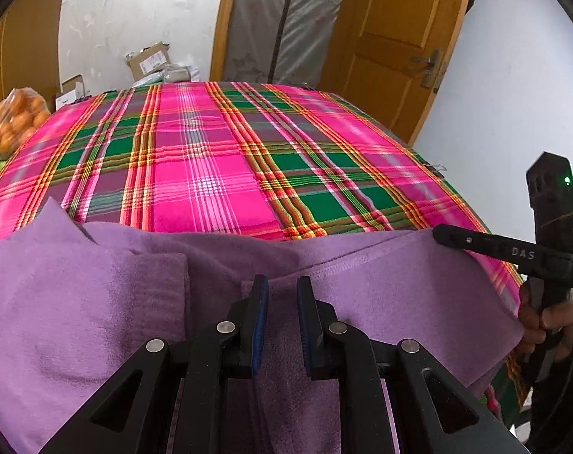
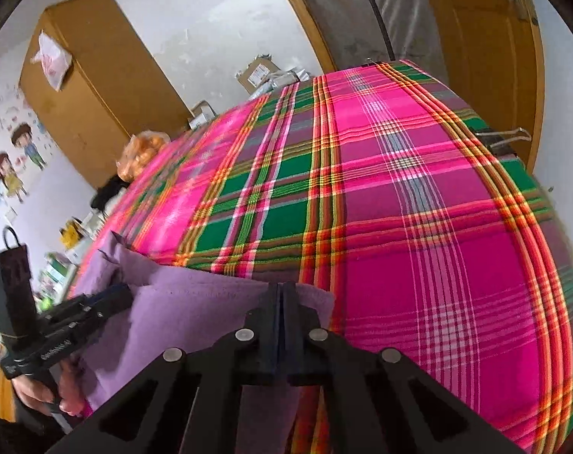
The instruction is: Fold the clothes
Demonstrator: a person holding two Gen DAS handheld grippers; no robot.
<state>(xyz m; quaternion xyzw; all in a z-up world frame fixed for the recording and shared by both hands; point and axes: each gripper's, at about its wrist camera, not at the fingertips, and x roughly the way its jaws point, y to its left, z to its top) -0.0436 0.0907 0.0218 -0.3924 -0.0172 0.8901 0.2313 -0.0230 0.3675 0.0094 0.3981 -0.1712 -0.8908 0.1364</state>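
A: Plaid cloth (image 1: pixel 218 143) covers the desk, door (image 1: pixel 396 45) behind. Where's the garment?

B: Purple garment (image 1: pixel 97 302) lies bunched at the near edge. My right tongs (image 2: pixel 284 287) are clamped tight on its far right edge. My left tongs (image 1: pixel 282 283) stand slightly apart over a fold; can't tell if the pads pinch it.

A: Risks?

B: Fleece looks thick, and the right grip is only on the hem, so a quick lift could slip it free. If the left isn't gripping, one side sags and the fold goes crooked. Plaid cloth might drag too.
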